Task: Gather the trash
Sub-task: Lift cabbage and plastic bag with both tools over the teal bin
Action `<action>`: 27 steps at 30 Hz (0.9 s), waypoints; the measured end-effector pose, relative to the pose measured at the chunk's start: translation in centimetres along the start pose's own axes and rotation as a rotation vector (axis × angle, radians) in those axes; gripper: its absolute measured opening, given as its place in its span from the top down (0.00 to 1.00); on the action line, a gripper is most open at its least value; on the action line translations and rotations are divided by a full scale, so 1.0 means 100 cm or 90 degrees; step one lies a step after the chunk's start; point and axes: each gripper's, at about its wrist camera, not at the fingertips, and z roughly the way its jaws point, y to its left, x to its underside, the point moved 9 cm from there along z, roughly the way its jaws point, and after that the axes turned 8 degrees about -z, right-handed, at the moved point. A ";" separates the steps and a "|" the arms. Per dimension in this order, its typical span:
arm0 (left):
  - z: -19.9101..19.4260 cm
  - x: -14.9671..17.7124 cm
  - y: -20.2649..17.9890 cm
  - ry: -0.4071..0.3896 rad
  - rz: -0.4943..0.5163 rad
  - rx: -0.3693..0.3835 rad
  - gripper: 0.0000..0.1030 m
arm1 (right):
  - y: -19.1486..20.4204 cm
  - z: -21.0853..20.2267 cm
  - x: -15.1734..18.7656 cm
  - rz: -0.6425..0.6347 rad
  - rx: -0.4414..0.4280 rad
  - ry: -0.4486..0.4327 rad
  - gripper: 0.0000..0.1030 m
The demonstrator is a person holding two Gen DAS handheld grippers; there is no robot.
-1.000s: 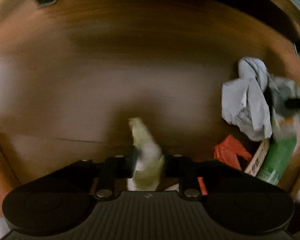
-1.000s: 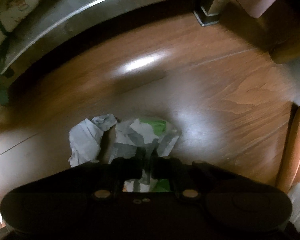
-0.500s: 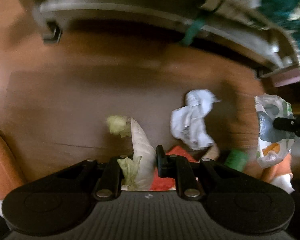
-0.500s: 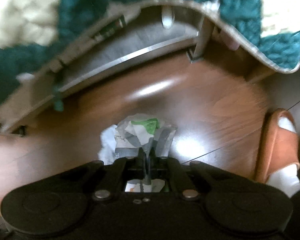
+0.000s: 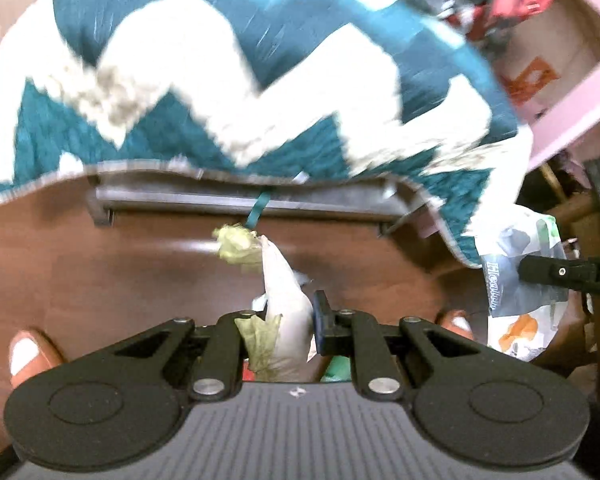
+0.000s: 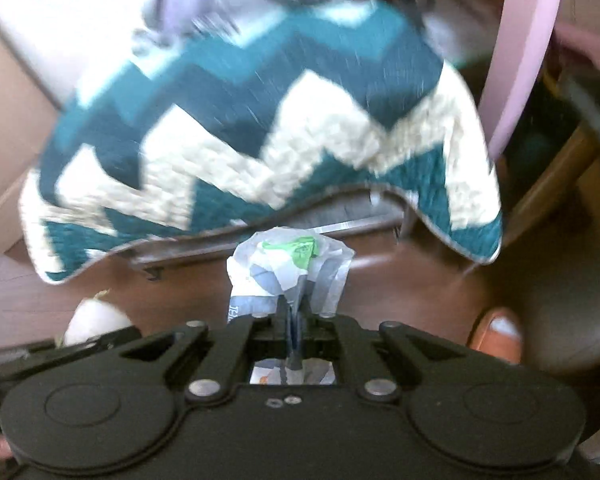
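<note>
Left wrist view: the left gripper (image 5: 278, 326) pinches one pale crumpled bag (image 5: 286, 300) at lower centre; only here, orange trash (image 5: 534, 76) shows upper right. Right wrist view: the right gripper (image 6: 294, 312), closed, clamps one printed wrapper (image 6: 288, 268) at centre, below one zigzag blanket (image 6: 260, 148).

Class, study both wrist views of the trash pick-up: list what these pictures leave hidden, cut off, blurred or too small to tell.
- Left wrist view: the lower end of the pale crumpled wrapper is hidden behind the left tool.
- Left wrist view: small lettering on the printed plastic wrapper is too small to read; the right tool covers part of it.
- Both views: the teal zigzag blanket is motion-blurred.
- Right wrist view: items above the blanket are blurred and cut off at the top edge.
</note>
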 end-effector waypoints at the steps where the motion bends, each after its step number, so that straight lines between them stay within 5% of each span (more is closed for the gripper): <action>1: -0.014 -0.002 -0.009 -0.014 0.010 0.008 0.85 | 0.001 -0.016 -0.001 -0.009 0.000 -0.011 0.99; 16: -0.194 -0.025 -0.163 -0.187 0.140 0.125 0.85 | -0.001 -0.224 -0.033 -0.094 0.025 -0.215 0.99; 27: -0.297 -0.041 -0.297 -0.290 0.244 0.230 0.85 | -0.047 -0.364 -0.078 -0.113 0.122 -0.375 0.99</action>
